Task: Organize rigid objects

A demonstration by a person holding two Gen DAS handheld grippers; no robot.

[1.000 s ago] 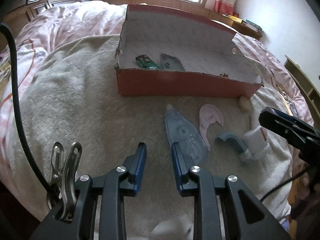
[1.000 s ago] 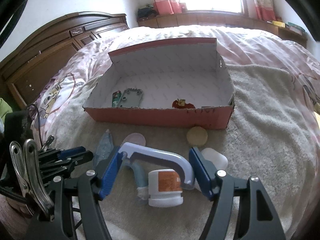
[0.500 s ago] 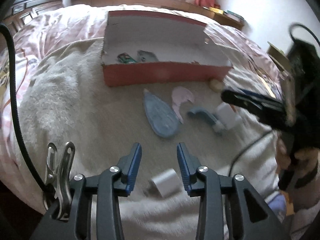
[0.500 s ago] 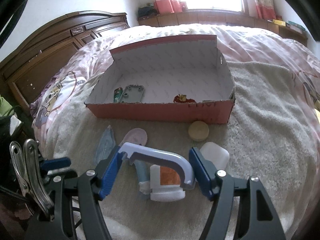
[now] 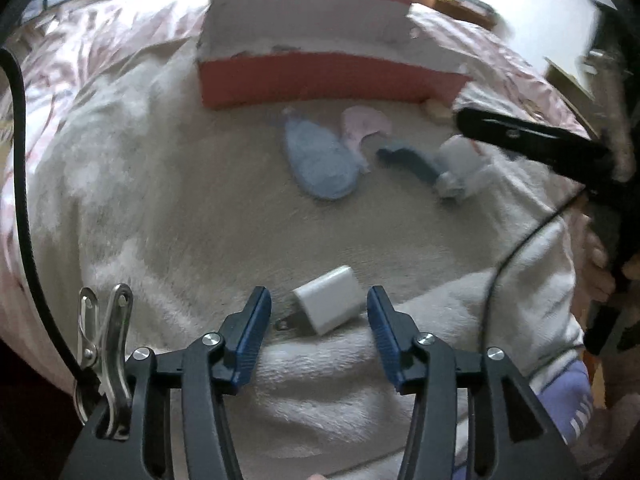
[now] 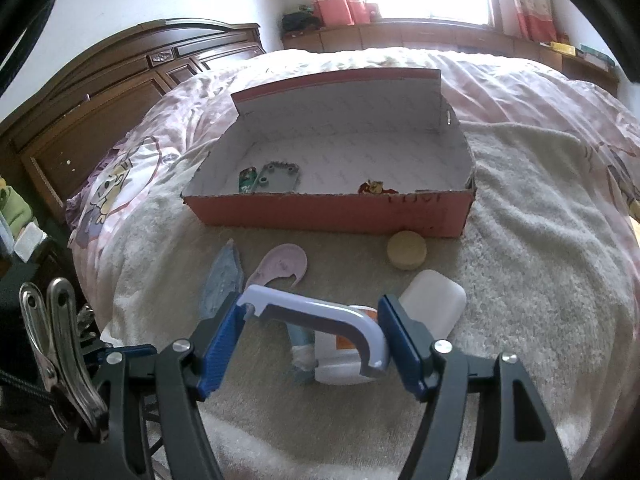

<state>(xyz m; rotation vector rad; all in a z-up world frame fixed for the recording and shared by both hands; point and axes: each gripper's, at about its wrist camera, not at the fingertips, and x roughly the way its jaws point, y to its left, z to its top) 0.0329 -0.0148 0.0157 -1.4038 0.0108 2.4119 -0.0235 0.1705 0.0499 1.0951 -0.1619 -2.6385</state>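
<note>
White plastic plug adapter [image 5: 328,303], a small cuboid with two metal prongs, lies low in the left wrist frame on the cream fleece blanket [image 5: 168,200], between the blue pads of the left gripper [image 5: 319,309], whose jaws are opening and do not press on it; a second ago those jaws were nearly together and the adapter was not in that view, so this hand has swung onto a new target. Outward from it, in the middle of the frame, lie the blue teardrop correction-tape dispenser [image 5: 318,164] and the pale pink curved plastic piece [image 5: 365,128], with the open red cardboard box [image 5: 320,80] across the top. In the right wrist frame the right gripper [image 6: 311,336] holds its pads clamped on the ends of a lavender arched plastic handle [image 6: 320,316], unchanged from a second ago, low in the frame above a white jar with an orange label [image 6: 344,364]. The box sits at centre, already holding a few small items. Judging from this, the adapter is the next piece to grasp and carry to the box
</note>
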